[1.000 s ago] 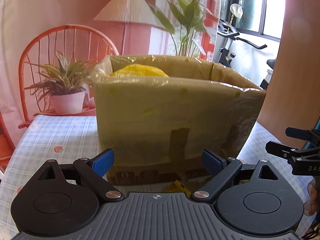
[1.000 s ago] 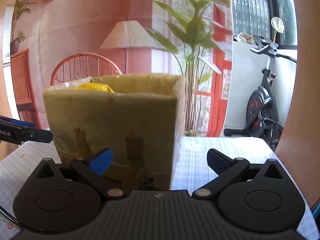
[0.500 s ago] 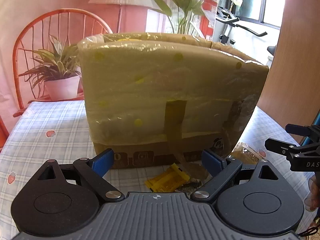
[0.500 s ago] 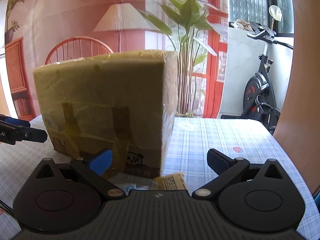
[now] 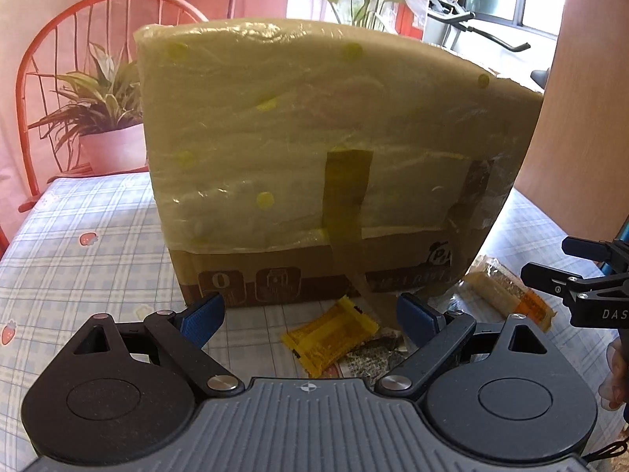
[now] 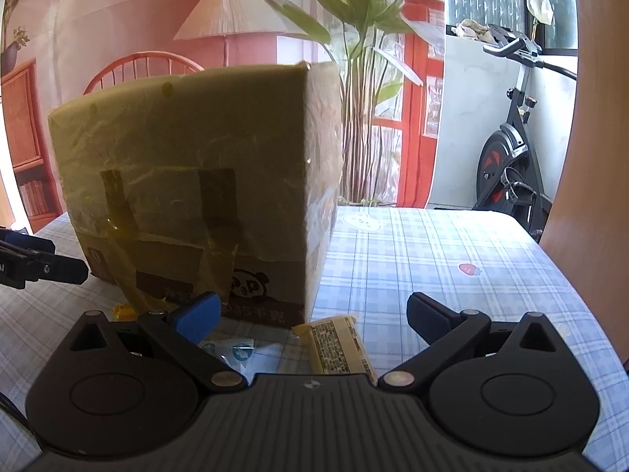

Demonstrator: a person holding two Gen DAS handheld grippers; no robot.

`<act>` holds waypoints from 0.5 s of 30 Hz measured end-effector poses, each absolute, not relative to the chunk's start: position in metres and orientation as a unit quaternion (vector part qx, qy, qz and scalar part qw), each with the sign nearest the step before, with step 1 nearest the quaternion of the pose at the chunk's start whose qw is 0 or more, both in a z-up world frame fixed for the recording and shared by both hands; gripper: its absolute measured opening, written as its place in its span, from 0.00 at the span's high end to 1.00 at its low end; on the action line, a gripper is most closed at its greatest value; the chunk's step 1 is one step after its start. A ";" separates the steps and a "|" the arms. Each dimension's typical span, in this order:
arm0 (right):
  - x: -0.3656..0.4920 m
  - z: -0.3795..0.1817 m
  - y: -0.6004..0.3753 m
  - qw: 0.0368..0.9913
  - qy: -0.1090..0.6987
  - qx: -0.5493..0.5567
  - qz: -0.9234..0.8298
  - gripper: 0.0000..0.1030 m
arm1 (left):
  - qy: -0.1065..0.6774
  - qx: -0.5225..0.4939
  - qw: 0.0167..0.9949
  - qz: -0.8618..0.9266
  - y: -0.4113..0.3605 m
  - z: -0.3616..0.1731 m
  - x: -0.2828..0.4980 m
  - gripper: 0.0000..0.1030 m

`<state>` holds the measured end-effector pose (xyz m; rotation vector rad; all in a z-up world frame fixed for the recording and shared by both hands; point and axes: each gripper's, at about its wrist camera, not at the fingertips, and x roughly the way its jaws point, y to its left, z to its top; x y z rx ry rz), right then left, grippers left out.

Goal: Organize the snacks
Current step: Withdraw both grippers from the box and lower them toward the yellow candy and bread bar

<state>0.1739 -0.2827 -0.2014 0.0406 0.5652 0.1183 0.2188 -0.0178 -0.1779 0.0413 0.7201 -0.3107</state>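
A tall cardboard box [image 5: 334,157] wrapped in yellowish tape stands on the checked tablecloth [image 5: 78,244]; its open top is out of sight. My left gripper [image 5: 310,314] is open just in front of it, above a yellow snack packet [image 5: 330,334] and a dark printed packet [image 5: 373,358]. A clear-wrapped biscuit bar [image 5: 507,291] lies at the box's right corner. In the right wrist view the same box [image 6: 204,181] fills the left half. My right gripper [image 6: 314,316] is open over a tan packet [image 6: 338,348], with a white-and-blue packet [image 6: 236,352] beside it.
An orange chair [image 5: 59,78] with a potted plant [image 5: 102,133] stands behind the table on the left. A floor lamp, a tall plant [image 6: 365,78] and an exercise bike [image 6: 511,149] are beyond the table. Bare tablecloth [image 6: 452,255] stretches right of the box.
Both grippers have dropped from box-top height to near the tabletop. The yellow item inside the box is now out of sight and the packets on the table have come into view.
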 end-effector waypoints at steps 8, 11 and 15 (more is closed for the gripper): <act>0.179 -0.220 -0.295 0.953 0.295 0.041 0.051 0.00 | 0.358 0.030 0.921 -0.154 -0.021 -0.186 0.218 0.09; 0.181 -0.225 -0.298 0.953 0.297 0.044 0.048 0.00 | 0.363 0.031 0.918 -0.159 -0.022 -0.189 0.218 0.11; 0.182 -0.233 -0.298 0.951 0.303 0.045 0.055 0.00 | 0.373 0.031 0.912 -0.167 -0.025 -0.196 0.217 0.12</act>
